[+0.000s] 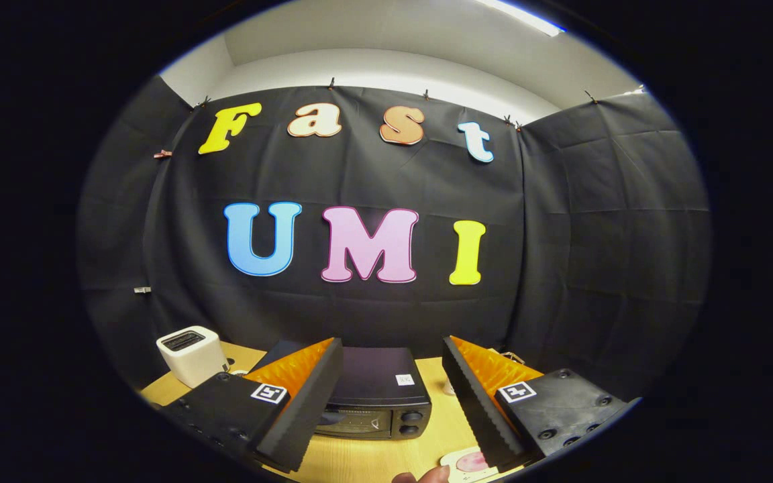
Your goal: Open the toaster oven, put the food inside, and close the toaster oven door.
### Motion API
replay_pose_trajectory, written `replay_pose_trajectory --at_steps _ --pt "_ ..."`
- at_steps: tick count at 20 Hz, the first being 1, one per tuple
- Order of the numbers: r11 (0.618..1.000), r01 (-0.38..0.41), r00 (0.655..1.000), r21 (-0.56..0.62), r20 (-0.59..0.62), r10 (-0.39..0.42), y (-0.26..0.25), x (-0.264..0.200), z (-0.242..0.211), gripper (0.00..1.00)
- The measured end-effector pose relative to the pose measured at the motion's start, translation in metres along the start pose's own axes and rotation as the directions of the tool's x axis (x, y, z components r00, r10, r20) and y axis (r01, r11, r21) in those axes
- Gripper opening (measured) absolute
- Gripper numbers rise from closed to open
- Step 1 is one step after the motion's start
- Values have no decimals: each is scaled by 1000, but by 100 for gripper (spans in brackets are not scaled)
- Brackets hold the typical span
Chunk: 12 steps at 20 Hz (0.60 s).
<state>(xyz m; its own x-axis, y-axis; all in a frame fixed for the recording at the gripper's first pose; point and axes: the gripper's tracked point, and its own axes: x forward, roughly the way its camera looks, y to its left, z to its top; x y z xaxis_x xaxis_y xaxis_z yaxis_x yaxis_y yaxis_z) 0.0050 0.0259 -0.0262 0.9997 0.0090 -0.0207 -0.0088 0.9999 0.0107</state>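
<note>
1. The hand-held gripper [392, 402] hangs above the wooden surface [440, 416] with its fingers spread wide apart and nothing held between them; a black toaster oven [376, 396] sits on that surface just ahead, framed in the gap between the fingers.
2. The oven door appears closed, so the task looks to be at its opening step: nothing has yet been put inside.
3. The oven's front, with two round knobs [410, 422] at its right end, faces the gripper; its long axis runs side to side across the fingers.
4. The next move likely calls for lowering and advancing to the door's top edge, then pulling it down and outward; the handle itself is too dark to make out.
5. The food [472, 461], a pinkish piece on a small white plate [452, 460], lies near the right finger's tip, with a person's fingertip [433, 475] just beside it.
6. A white box-shaped appliance [192, 354] stands left of the oven.
</note>
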Motion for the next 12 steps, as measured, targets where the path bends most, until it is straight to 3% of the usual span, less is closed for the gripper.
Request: replay_pose_trajectory --at_steps 6,12 --pt "997 -81 996 15 -29 82 68 19 -45 98" --pt "993 -115 980 -15 -164 111 106 50 -124 98"
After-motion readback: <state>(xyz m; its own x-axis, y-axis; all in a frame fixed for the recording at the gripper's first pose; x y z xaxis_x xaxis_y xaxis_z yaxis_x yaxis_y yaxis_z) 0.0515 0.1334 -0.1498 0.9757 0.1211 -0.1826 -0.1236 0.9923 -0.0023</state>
